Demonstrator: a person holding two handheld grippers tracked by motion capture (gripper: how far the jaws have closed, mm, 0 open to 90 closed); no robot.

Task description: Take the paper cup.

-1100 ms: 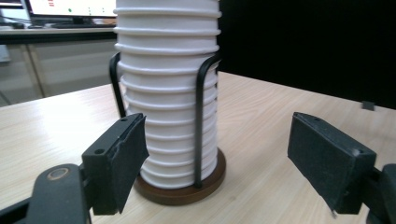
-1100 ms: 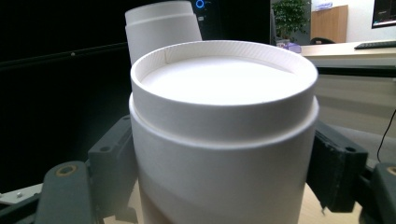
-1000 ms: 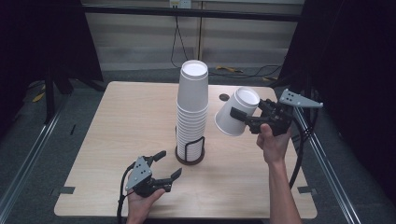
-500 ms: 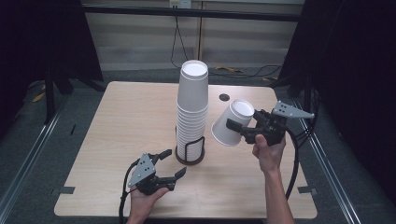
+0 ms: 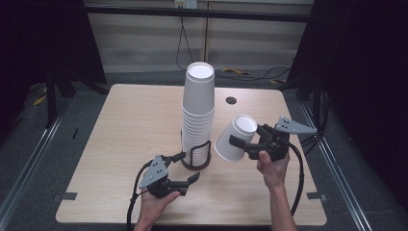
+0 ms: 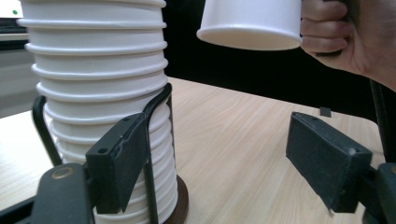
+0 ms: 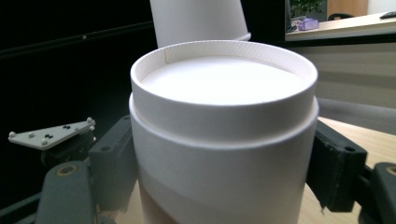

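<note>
While clear table (image 5: 125, 130) surrounds it, cup (image 5: 234, 138) hangs apparently near stack (image 5: 197, 115).

White paper cup (image 5: 235, 138), white cup stack (image 5: 197, 113), black wire holder (image 5: 198, 155), pale wood table (image 5: 125, 130)

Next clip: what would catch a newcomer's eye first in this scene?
The tall stack of upturned white paper cups stands in a black wire holder at the middle of the light wooden table. Just right of it, the right gripper holds a single white paper cup tilted above the table. The left gripper waits near the holder's base, jaws apart around nothing.
</note>
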